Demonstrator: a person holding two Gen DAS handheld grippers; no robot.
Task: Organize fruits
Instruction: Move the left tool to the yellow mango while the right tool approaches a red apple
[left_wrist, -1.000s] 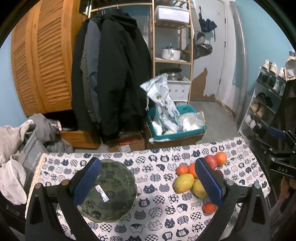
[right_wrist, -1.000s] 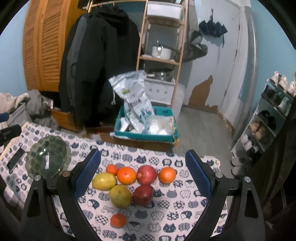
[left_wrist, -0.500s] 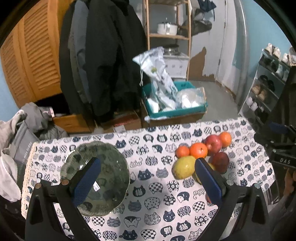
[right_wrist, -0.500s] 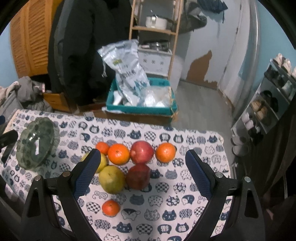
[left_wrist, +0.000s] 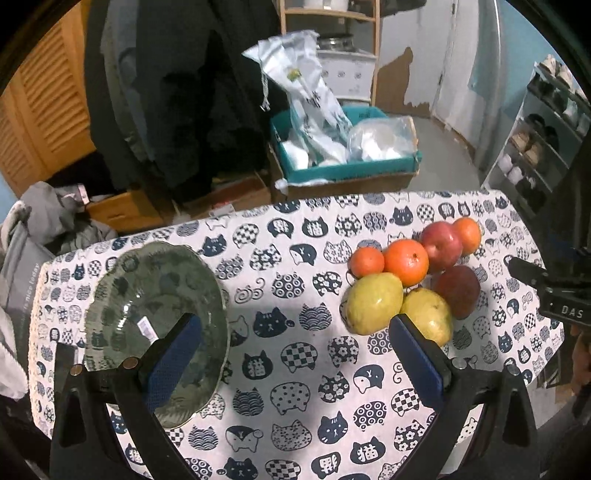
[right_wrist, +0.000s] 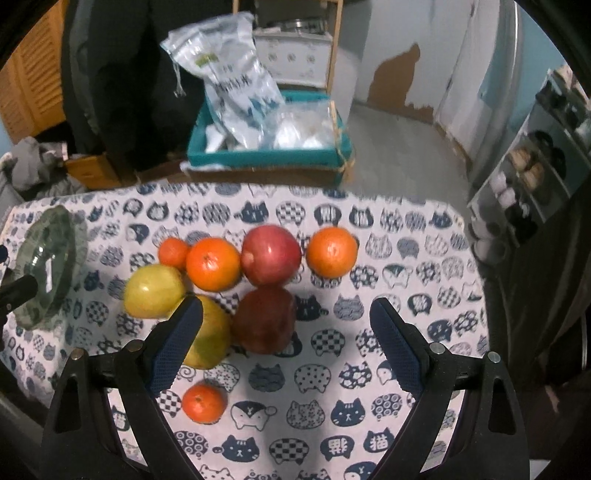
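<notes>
Both grippers have tilted lower toward the table since a second ago, so the cat-print tablecloth (left_wrist: 295, 332) fills more of each view and the room behind has slid upward.

From the left wrist view, the left gripper (left_wrist: 295, 354) hovers above the cloth with its jaws spread wide and nothing between them. Its left finger overlaps a green glass bowl (left_wrist: 147, 295) that sits on the left part of the table, holding no fruit. The fruits lie in a cluster to the right, well apart from the bowl.

From the right wrist view, the right gripper (right_wrist: 286, 339) also hangs wide open and holds nothing. Between and just beyond its fingers lies the fruit cluster. A back row runs left to right: a small orange (right_wrist: 173, 253), a larger orange (right_wrist: 213, 263), a red apple (right_wrist: 270, 254) and another orange (right_wrist: 331, 252). In front of them sit a yellow-green fruit (right_wrist: 153, 291), a second yellow-green fruit (right_wrist: 208, 339) partly behind the gripper's left finger, and a darker red apple (right_wrist: 264, 319). One small orange (right_wrist: 204, 401) lies alone, nearest the camera.

Beyond the table, a teal box (right_wrist: 269, 155) of plastic bags rests on the floor.
</notes>
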